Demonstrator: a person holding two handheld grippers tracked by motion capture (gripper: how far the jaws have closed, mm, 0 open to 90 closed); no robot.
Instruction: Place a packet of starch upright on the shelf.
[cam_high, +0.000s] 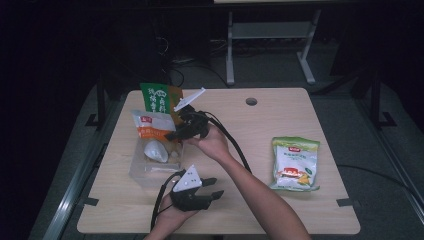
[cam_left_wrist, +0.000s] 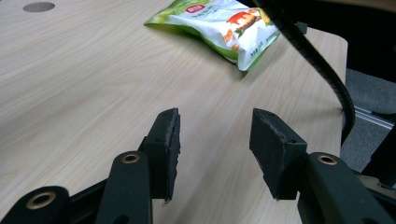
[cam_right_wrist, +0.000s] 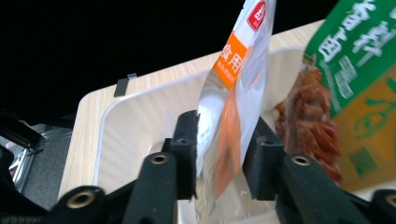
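Slip risk: left claw (cam_high: 212, 187) sits spread and empty low over the surface (cam_left_wrist: 84, 84). Farther out, right claw (cam_right_wrist: 219, 140) has its jaws around the orange-white pouch (cam_right_wrist: 233, 102) above the clear bin (cam_high: 142, 167); thin film could slide out, or bump the green bag (cam_right_wrist: 355, 70) beside it.

worktop (cam_high: 100, 200): light wood, round hole (cam_high: 251, 101) upper centre | clear plastic tray (cam_high: 137, 172) left of centre, directly on it | green-and-white snack bag (cam_high: 295, 163) lying flat, right side
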